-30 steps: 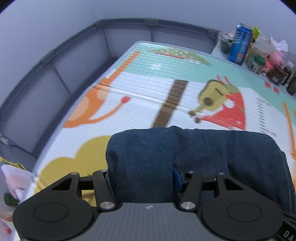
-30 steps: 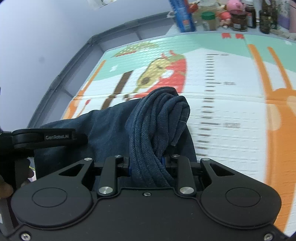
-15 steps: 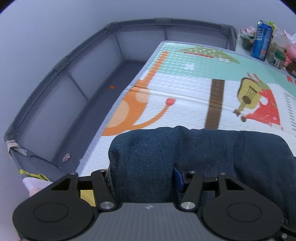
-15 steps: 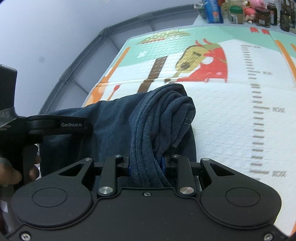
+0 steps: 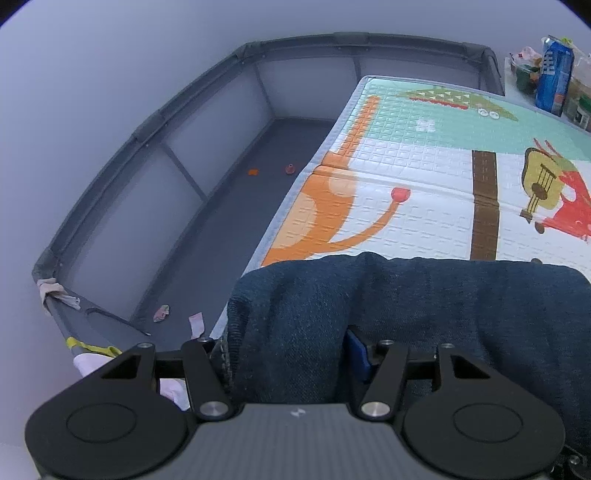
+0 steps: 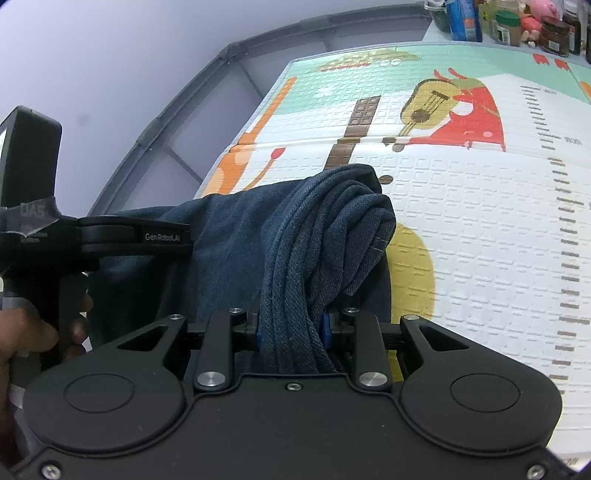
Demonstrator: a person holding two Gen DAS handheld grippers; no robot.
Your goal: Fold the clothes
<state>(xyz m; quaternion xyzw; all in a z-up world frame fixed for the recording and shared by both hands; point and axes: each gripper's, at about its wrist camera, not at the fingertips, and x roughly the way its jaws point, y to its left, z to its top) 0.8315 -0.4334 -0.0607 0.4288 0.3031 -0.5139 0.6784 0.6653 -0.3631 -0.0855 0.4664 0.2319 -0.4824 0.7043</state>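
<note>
A folded pair of dark blue jeans (image 5: 406,295) hangs between both grippers above the left part of the play mat (image 5: 424,177). My left gripper (image 5: 284,347) has one end of the denim bundle between its fingers; its jaws are opening, with the cloth still filling the gap. In the right wrist view my right gripper (image 6: 291,325) is shut on the bunched other end of the jeans (image 6: 332,229), whose thick folds rise ahead of the pads. The left gripper (image 6: 140,236) and the hand (image 6: 22,332) that holds it show at the left of that view.
The mat's left edge (image 5: 295,192) drops to the dark floor of a grey playpen with mesh walls (image 5: 147,184). Small scraps (image 5: 160,314) lie on that floor. Bottles and jars (image 6: 517,22) stand beyond the mat's far right corner.
Both grippers have carried the jeans leftward across the mat. The playpen floor and wall now fill the left of the left wrist view. The grips look unchanged.
</note>
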